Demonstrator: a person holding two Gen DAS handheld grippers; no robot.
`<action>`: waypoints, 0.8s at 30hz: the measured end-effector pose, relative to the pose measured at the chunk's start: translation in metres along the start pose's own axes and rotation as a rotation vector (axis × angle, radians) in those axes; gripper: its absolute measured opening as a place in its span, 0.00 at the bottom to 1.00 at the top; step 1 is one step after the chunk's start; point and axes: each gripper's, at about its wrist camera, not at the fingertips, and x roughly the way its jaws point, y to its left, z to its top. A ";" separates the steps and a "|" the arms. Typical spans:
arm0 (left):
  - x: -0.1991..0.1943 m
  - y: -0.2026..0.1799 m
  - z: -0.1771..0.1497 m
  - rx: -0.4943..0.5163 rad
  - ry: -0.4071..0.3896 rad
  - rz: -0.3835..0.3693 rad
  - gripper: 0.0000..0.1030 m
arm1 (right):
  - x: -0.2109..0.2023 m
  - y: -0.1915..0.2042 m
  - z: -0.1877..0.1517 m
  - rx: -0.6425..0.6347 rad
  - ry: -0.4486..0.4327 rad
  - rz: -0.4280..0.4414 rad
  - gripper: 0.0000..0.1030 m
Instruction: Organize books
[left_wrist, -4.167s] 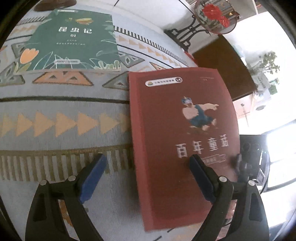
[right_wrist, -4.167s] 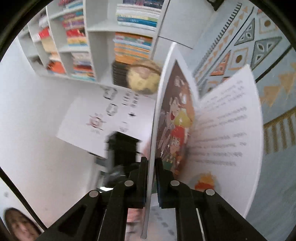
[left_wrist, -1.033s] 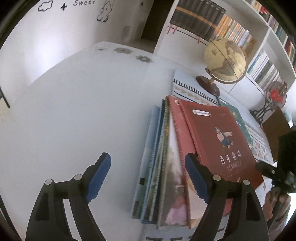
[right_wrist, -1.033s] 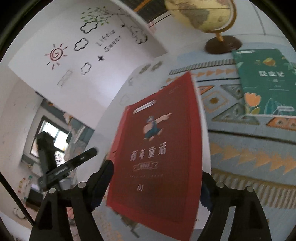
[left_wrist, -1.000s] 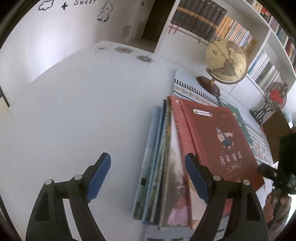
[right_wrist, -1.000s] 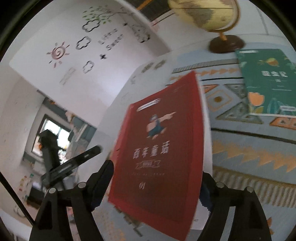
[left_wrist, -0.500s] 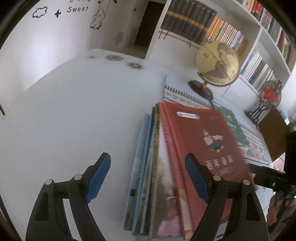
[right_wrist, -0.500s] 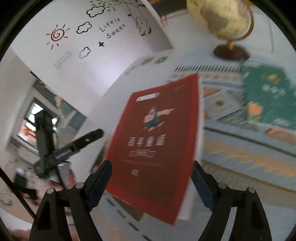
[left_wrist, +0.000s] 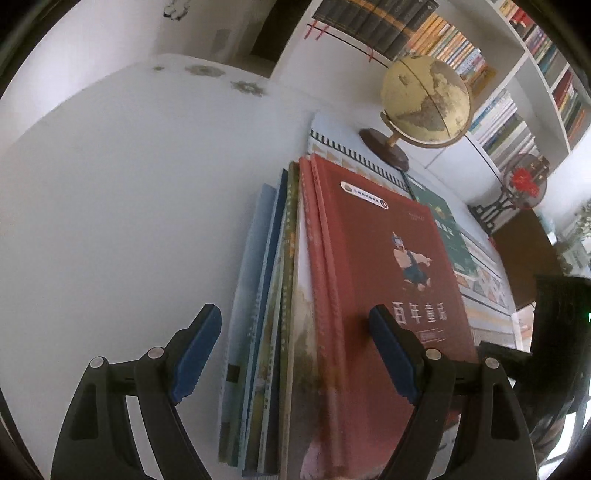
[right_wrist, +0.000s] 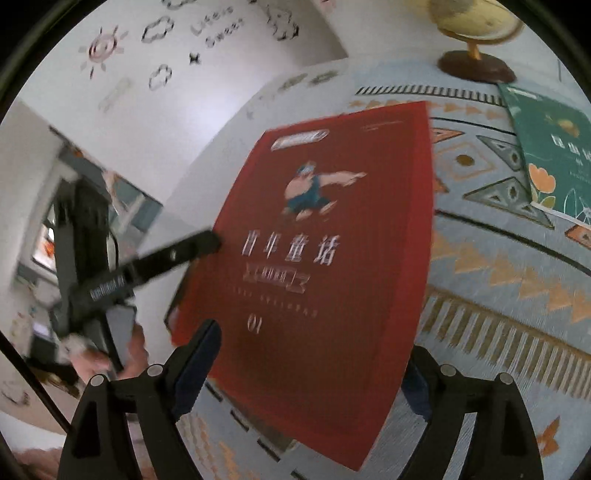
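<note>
A red book (left_wrist: 384, 258) tops a stack of several thin books (left_wrist: 269, 332) at the mat's left edge. My left gripper (left_wrist: 295, 350) is open and straddles the stack's near end. Its left pad (left_wrist: 197, 347) stands clear over the white table, and its right pad (left_wrist: 391, 354) is over the red cover. In the right wrist view the red book (right_wrist: 325, 240) lies between the fingers of my right gripper (right_wrist: 306, 373). Its jaws are opening and the pads do not press on the book. A green book (right_wrist: 554, 155) lies flat on the mat.
A globe (left_wrist: 424, 99) stands at the mat's far edge, beyond the stack. The patterned mat (right_wrist: 498, 277) stretches to the right of the stack. The white table (left_wrist: 129, 203) lies to its left. Bookshelves (left_wrist: 517, 92) line the far wall. A hand (right_wrist: 129, 354) holds the left gripper.
Both grippers have dipped toward the stack, which looks larger now. The right gripper's fingers have spread wider around the red book. The left gripper's opening is unchanged.
</note>
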 end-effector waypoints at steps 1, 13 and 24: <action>0.000 -0.001 -0.002 0.007 0.010 -0.010 0.79 | 0.003 0.007 -0.003 -0.004 0.014 0.003 0.85; -0.027 -0.027 -0.025 0.088 -0.023 0.079 0.81 | -0.004 0.015 -0.015 0.023 -0.056 -0.030 0.86; -0.053 -0.130 0.002 0.197 -0.140 0.148 0.82 | -0.134 -0.050 -0.023 0.130 -0.390 -0.002 0.86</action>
